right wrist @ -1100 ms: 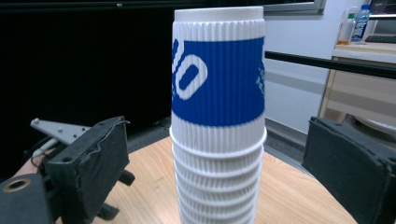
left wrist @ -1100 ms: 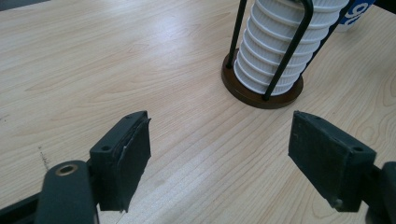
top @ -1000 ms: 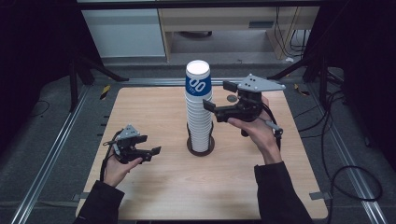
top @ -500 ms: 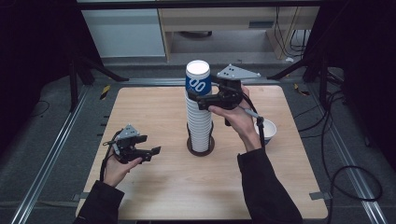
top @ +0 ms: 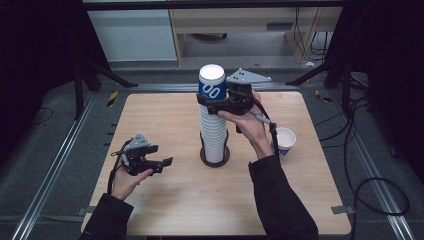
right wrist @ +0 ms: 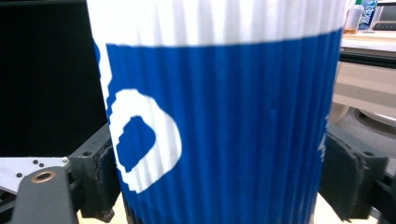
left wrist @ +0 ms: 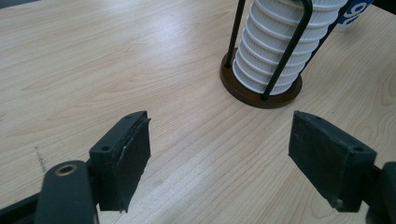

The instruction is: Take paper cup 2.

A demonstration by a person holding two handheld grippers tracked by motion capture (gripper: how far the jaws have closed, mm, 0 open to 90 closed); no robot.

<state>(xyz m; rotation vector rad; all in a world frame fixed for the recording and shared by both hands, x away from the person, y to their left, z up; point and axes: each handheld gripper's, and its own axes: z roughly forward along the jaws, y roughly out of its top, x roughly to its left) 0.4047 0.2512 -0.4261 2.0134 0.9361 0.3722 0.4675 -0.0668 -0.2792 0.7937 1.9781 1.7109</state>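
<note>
Now that the right hand-held gripper [top: 210, 103] has moved in from the right and its jaws have just been closing, they clamp the top blue-and-white ribbed paper cup [top: 212, 85] of the tall stack at frame centre (ready, I judge, to lift off), while the left hand-held gripper [top: 167, 161] rests open at lower left.

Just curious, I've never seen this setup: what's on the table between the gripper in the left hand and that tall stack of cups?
Nothing: the high view shows bare wooden table between the left gripper and the cup stack.
</note>
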